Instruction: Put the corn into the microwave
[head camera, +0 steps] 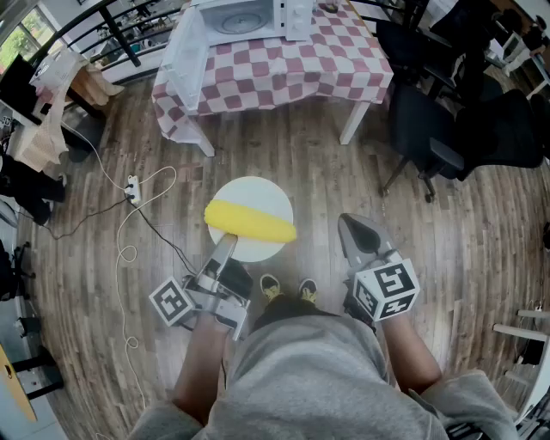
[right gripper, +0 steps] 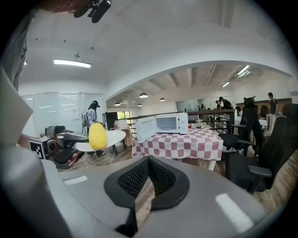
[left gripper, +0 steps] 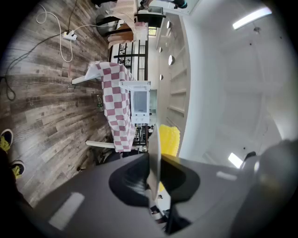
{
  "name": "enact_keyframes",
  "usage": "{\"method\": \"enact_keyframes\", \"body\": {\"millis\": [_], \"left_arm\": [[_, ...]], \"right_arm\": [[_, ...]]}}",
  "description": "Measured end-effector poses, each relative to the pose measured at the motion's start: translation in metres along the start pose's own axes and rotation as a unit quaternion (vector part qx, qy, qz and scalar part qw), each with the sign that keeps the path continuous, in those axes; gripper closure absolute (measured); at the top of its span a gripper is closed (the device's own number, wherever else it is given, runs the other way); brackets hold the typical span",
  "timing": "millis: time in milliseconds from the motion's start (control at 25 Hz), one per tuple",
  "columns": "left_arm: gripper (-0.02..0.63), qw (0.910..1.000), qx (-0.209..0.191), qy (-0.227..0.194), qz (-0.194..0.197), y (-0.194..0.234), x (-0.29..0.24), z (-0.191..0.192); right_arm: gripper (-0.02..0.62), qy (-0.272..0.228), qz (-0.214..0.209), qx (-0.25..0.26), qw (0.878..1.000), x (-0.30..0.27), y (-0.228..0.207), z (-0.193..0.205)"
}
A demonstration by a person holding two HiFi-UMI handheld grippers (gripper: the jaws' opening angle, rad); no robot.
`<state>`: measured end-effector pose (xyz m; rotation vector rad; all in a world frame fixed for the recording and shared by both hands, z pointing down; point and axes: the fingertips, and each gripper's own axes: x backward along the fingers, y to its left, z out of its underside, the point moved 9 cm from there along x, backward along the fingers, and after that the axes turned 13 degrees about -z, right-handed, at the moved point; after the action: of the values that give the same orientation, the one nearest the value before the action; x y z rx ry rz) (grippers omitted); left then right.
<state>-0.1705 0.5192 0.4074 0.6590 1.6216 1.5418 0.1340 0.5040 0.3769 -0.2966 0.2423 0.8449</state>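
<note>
A yellow corn cob [head camera: 250,222] lies across a round white plate [head camera: 258,194] held above the wooden floor. My left gripper [head camera: 225,246] is shut on the plate's near rim. In the left gripper view the plate [left gripper: 155,148] stands edge-on between the jaws, with the corn [left gripper: 170,139] behind it. My right gripper [head camera: 356,236] hangs to the right of the plate, shut and empty. The white microwave [head camera: 245,17] stands on the checkered table [head camera: 326,64] ahead, its door [head camera: 185,47] swung open to the left. The right gripper view also catches the corn [right gripper: 98,135], the plate [right gripper: 114,136] and the microwave [right gripper: 170,123].
Black office chairs [head camera: 451,129] stand right of the table. A power strip with a white cable [head camera: 131,189] lies on the floor to the left. My shoes [head camera: 288,288] show below the plate. A railing [head camera: 103,26] runs behind the table.
</note>
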Motion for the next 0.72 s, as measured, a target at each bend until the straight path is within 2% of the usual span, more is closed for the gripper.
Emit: {"method": "enact_keyframes", "body": {"millis": [720], "left_arm": [[0.563, 0.9999, 0.003, 0.016, 0.003, 0.005, 0.002, -0.041]], "right_arm": [[0.597, -0.014, 0.029, -0.019, 0.999, -0.033, 0.018, -0.011]]}}
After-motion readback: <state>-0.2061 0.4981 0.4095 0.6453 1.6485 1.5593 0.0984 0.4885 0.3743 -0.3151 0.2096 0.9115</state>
